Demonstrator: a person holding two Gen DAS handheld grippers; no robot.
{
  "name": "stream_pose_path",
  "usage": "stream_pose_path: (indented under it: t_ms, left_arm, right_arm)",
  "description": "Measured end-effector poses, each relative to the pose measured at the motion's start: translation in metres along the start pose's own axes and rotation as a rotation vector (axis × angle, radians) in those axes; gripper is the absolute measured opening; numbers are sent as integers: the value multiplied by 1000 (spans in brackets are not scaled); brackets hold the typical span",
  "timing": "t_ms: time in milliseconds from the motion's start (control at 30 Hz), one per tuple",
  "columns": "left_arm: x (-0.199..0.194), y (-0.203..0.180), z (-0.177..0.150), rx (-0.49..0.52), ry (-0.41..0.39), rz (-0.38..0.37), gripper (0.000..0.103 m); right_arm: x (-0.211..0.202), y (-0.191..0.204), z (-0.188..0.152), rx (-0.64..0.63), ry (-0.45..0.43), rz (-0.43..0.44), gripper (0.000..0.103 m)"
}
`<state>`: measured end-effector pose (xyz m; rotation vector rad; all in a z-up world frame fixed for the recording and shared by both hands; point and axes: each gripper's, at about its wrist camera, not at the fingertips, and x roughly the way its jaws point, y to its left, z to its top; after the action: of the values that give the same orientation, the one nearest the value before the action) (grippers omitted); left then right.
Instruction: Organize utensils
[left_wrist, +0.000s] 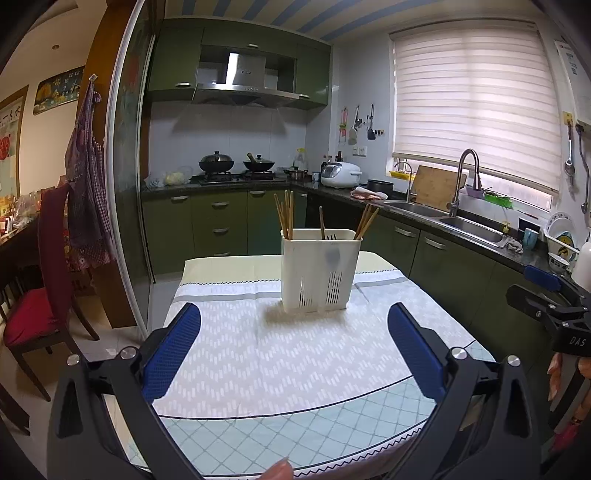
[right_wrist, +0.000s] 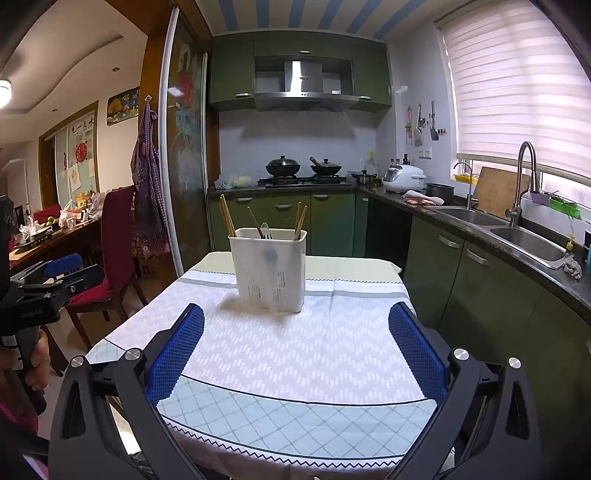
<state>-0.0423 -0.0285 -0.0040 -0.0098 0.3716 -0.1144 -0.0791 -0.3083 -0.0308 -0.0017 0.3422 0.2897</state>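
Over the tablecloth (left_wrist: 295, 354) — left gripper (left_wrist: 294, 317), right gripper (right_wrist: 296, 321), level, wide apart, empty.

A: What sits low inside the white utensil holder (left_wrist: 320, 271)?
B: Hidden by its wall; only a blurred grey spoon shape shows through. Chopstick (left_wrist: 287, 213) lower ends too.
A: Right of the holder?
B: The right gripper (left_wrist: 546, 291) is cut by the picture's edge.

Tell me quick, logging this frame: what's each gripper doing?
Left gripper: open, holding nothing.
Right gripper: open, holding nothing.
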Motion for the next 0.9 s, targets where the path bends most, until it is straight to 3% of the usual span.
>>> stream_pose_path:
  t_ms: [900]
  left_arm:
    - [2,1,-4,15,2,20,97]
  right_arm:
    - [9,3,0,1,0,3,99]
